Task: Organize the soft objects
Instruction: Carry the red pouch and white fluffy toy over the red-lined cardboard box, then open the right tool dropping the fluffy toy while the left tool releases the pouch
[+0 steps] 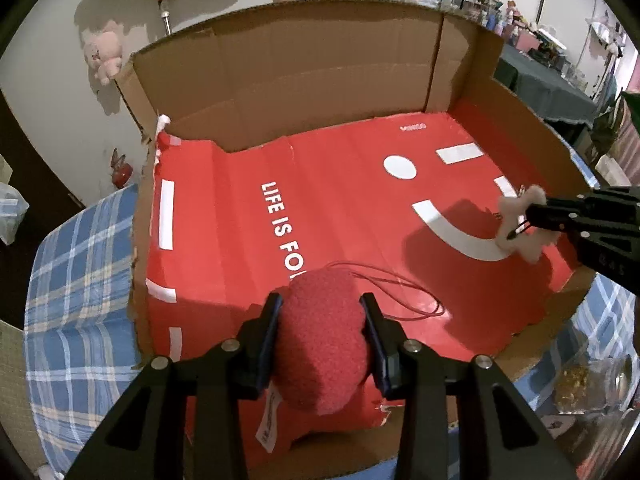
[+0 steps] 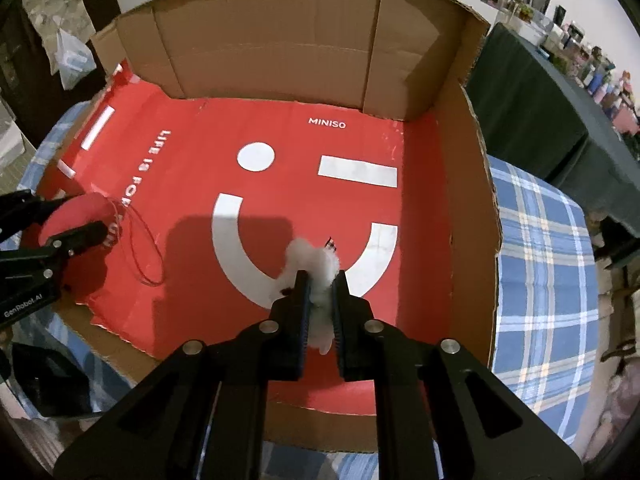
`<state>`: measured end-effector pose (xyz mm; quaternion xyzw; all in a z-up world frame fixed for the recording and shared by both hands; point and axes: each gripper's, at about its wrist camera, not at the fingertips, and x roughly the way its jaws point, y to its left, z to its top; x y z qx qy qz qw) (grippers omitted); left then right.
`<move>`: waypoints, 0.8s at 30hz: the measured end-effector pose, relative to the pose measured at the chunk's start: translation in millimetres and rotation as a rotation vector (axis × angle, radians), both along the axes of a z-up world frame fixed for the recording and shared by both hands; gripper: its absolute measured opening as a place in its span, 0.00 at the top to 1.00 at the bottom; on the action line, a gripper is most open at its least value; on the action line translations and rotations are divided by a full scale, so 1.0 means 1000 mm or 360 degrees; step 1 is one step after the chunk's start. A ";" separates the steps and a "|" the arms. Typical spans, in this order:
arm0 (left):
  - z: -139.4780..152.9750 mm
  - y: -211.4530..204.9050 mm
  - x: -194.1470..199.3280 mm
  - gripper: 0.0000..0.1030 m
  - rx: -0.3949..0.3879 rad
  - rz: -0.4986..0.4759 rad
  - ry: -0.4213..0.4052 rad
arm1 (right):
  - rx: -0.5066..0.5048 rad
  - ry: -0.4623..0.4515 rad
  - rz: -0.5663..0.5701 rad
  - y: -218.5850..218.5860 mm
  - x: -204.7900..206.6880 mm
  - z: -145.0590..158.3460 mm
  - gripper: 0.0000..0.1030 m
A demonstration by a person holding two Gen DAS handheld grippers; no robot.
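Observation:
My left gripper (image 1: 322,308) is shut on a red plush toy (image 1: 320,340) with a thin red cord, held over the near left part of an open cardboard box (image 1: 320,60) whose floor is red with a white smiley. My right gripper (image 2: 320,284) is shut on a small white fluffy toy (image 2: 316,268), held over the smiley's mouth. In the left wrist view the right gripper (image 1: 516,228) and white toy (image 1: 520,220) are at the right. In the right wrist view the left gripper (image 2: 100,216) and red toy (image 2: 76,224) are at the left.
The box lies on a blue plaid cloth (image 1: 76,280). Pink plush toys (image 1: 104,56) hang on the white wall behind. A dark green covered table (image 2: 532,120) with small items stands to the right. The box walls (image 2: 472,200) rise at the back and right.

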<state>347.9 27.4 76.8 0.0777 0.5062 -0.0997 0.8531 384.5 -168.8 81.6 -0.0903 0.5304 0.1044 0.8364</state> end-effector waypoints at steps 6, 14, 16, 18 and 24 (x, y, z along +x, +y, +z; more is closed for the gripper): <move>-0.006 0.000 0.003 0.59 0.0010 0.0004 0.0033 | -0.0026 0.0031 -0.0009 -0.003 0.002 -0.006 0.89; -0.012 -0.002 0.010 0.55 0.0017 0.0011 0.0110 | -0.0090 0.0025 0.0038 -0.001 0.001 -0.009 0.87; -0.012 -0.002 0.010 0.48 0.0028 0.0005 0.0110 | -0.0097 0.0023 0.0045 -0.001 0.001 -0.010 0.86; -0.011 -0.003 0.009 0.41 0.0030 0.0001 0.0103 | -0.0087 0.0027 0.0050 -0.002 0.002 -0.010 0.85; -0.007 -0.004 0.007 0.32 0.0016 -0.0006 0.0082 | -0.0079 -0.0001 0.0055 0.000 -0.003 -0.005 0.58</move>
